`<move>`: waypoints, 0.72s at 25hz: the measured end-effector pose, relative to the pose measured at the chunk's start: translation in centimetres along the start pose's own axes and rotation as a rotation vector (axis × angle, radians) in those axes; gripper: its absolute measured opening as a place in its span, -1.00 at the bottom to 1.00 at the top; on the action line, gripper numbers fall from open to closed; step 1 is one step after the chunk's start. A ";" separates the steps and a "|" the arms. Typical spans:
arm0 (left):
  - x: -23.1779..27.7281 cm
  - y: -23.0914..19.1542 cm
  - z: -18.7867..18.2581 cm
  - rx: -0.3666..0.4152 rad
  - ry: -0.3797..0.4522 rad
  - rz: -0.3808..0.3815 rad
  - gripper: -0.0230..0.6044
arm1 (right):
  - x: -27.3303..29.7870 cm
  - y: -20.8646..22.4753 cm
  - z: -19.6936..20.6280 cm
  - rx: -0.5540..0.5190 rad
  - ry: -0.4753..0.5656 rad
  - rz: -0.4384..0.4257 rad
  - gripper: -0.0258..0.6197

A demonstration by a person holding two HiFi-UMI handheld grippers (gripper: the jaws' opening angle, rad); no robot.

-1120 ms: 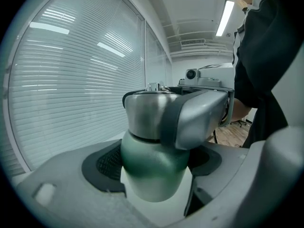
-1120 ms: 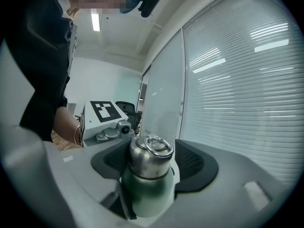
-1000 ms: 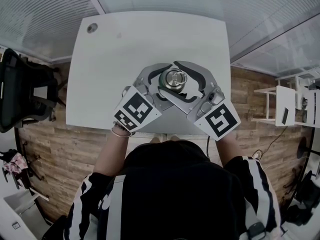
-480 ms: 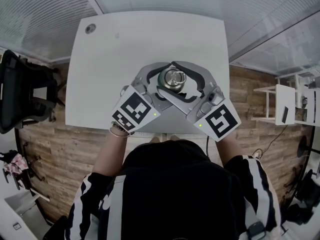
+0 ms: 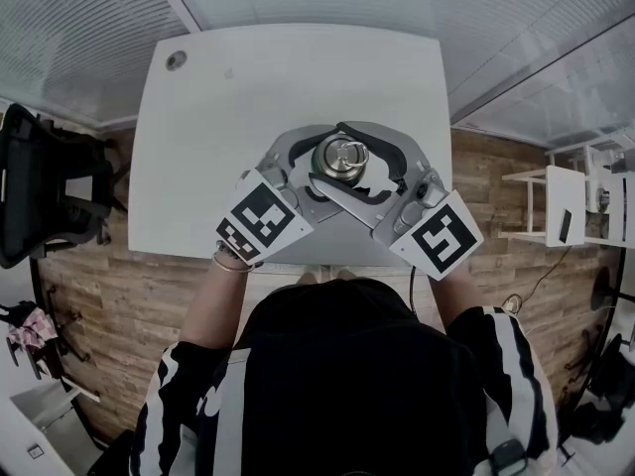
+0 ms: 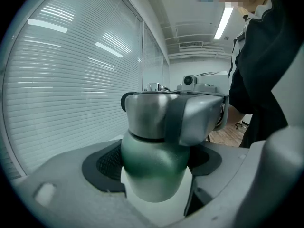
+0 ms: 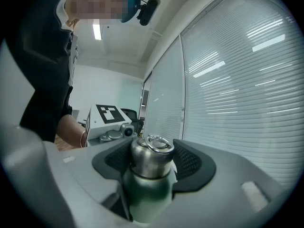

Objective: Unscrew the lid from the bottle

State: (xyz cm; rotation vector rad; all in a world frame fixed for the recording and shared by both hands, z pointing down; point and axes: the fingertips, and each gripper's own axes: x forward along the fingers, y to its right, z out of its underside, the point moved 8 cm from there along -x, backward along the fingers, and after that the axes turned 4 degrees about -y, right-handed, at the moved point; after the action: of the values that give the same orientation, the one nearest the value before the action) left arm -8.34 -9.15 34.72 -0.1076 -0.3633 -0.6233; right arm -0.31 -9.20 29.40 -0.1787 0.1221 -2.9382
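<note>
Dark-green bottle [image 6: 152,167] w/ silver lid [image 7: 151,159]; white table [image 5: 248,97]; brown wood-plank floor [image 5: 129,296]; black chair [image 5: 40,186]; black top [image 5: 347,385], blk-&-white striped sleeve [image 5: 516,365]; pale slatted blinds [image 6: 71,80].

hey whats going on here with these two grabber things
A person at a white table holds a claw tool in each hand. The left claw clamps the green bottle by its body. The right claw has just been closing its jaws and now grips the steel lid between them. The lid is on the bottle, not yet unscrewed.
</note>
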 end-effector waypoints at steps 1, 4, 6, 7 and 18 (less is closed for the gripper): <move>0.0 0.0 0.0 -0.001 0.003 0.006 0.30 | 0.0 0.0 -0.1 -0.002 0.000 -0.003 -0.11; 0.1 0.2 -0.2 -0.001 0.011 0.031 0.30 | -0.2 0.0 -0.1 0.005 0.006 -0.021 -0.11; 0.2 0.5 -0.3 0.006 0.011 0.068 0.30 | -0.6 0.0 0.0 0.017 0.012 -0.054 -0.11; 0.2 0.7 -0.4 0.014 0.007 0.092 0.30 | -0.9 -0.1 -0.1 0.020 0.013 -0.078 -0.11; 0.2 2.0 -0.6 0.110 -0.019 0.240 0.30 | -2.0 0.1 0.0 -0.007 0.000 -0.366 -0.11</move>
State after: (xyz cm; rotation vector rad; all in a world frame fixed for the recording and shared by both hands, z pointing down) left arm -6.84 -7.82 34.24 -0.0512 -0.3952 -0.3645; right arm 1.68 -8.87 29.19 -0.2236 0.1106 -3.3022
